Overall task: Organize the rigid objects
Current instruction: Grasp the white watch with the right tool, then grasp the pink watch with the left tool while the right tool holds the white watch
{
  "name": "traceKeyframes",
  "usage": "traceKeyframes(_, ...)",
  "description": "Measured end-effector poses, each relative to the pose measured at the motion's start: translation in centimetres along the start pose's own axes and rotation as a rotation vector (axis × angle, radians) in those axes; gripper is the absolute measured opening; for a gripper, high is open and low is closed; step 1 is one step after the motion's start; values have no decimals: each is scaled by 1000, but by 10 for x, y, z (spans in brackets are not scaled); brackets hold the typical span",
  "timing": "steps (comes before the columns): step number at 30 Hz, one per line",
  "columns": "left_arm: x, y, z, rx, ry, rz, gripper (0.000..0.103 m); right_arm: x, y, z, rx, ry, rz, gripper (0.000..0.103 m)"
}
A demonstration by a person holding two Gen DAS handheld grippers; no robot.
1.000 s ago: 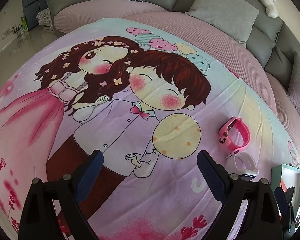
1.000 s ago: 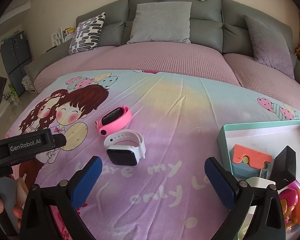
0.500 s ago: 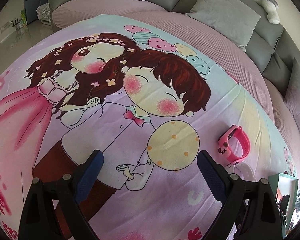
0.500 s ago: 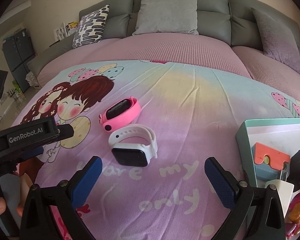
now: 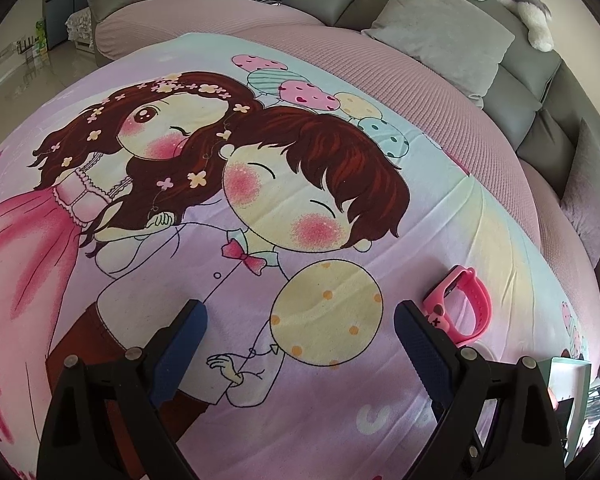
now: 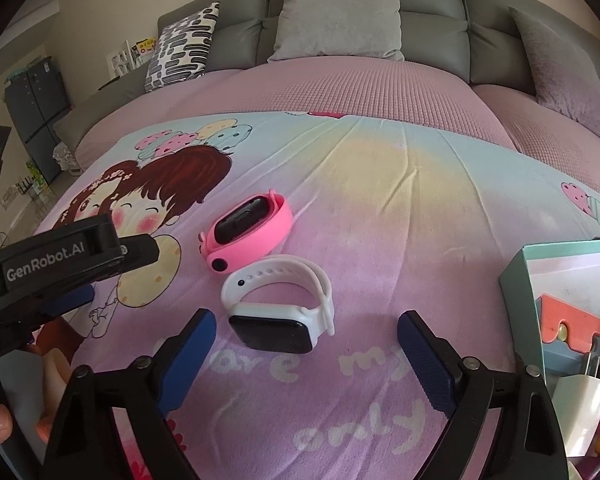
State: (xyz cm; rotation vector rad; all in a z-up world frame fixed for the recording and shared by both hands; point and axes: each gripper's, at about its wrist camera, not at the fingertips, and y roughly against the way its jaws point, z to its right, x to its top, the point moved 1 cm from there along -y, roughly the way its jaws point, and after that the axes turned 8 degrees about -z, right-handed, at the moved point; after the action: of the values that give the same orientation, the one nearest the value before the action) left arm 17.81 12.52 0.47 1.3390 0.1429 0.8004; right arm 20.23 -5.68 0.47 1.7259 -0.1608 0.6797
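Both grippers stand with their jaws wide apart and hold nothing. My right gripper [image 6: 306, 348] hovers low over the printed blanket [image 6: 400, 216], its ribbed blue pads [image 6: 188, 356] flanking the white smartwatch [image 6: 280, 308], which lies just ahead of them and touches neither. That watch has a glossy black rectangular face and a smooth silicone strap, closed in a loop and pierced with a row of small holes. Just beyond it, touching or nearly so, lies the pink smartwatch [image 6: 248, 232], a rounded, soft-looking band with a dark oval screen and a small round lens at its near end.

At the right edge sits a teal-walled box [image 6: 518, 276] that holds an orange and blue block [image 6: 568, 330] and a white boxy piece [image 6: 580, 404]; I cannot make out more of its contents.

My left gripper [image 5: 300, 340] hangs over the cartoon boy and girl on the blanket, with the pink smartwatch [image 5: 460, 304] just beside its right finger. On the body of the left gripper [image 6: 60, 256], seen from the right wrist camera, I read "GenRobot.AI" in white letters. The blanket carries puffy white lettering; I read "my" and "only".

Behind, a grey cushion [image 6: 340, 20] leans on the grey sofa back [image 6: 432, 20].
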Motion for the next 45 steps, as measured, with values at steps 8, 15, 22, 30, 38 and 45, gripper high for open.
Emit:
traceKeyframes(8, 4, -1, 10, -24, -16, 6, 95, 2, 1, 2, 26, -12, 10, 79)
traceKeyframes(15, 6, 2, 15, -38, -29, 16, 95, 3, 2, -2, 62, -4, 17, 65)
traceKeyframes(22, 6, -1, 24, -57, -54, 21, 95, 3, 4, -2, 67, -8, 17, 58)
traceKeyframes(30, 4, 0, 35, -97, -85, 29, 95, 5, 8, 14, 20, -41, 12, 58)
traceKeyframes(38, -1, 0, 54, -126, -147, 31, 95, 8, 16, 33, -41, -73, -1, 58)
traceKeyframes(45, -4, 1, 74, -139, -212, 40, 95, 11, 31, 52, -78, -120, 11, 57)
